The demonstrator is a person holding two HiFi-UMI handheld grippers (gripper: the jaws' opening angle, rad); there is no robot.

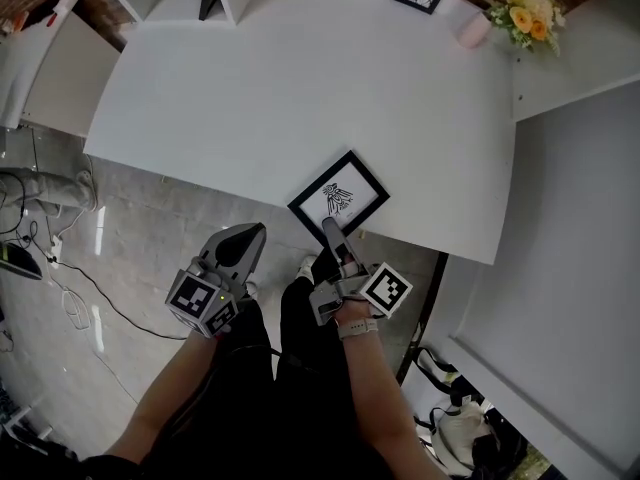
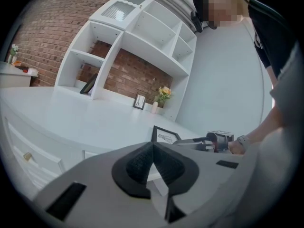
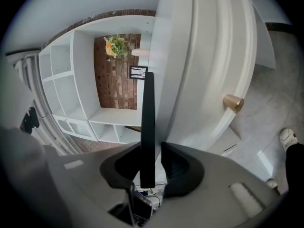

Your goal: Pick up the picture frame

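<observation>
Black-rimmed rectangular picture frame (image 1: 340, 198) is lying flat at the near edge of the white table (image 1: 250, 98) in the head view, with my right gripper (image 1: 330, 230) reaching its corner and my left gripper (image 1: 255, 236) hanging off the table. In the left gripper view I'm seeing those jaws clenched on nothing. In the right gripper view I'm straddling the frame's edge with the jaws parted and a gap at one pad, so I'm judging the grasp unfinished: next I should be clamping firmly, then lifting.

Soft, even light is washing over the white table (image 1: 300, 88), casting only faint shadows, and a sheen is glinting on the grey floor (image 1: 100, 233). Both gripper views are bending the shelves (image 2: 142, 37) into curves, darkening at the corners and blurring whatever is nearest the lens.
</observation>
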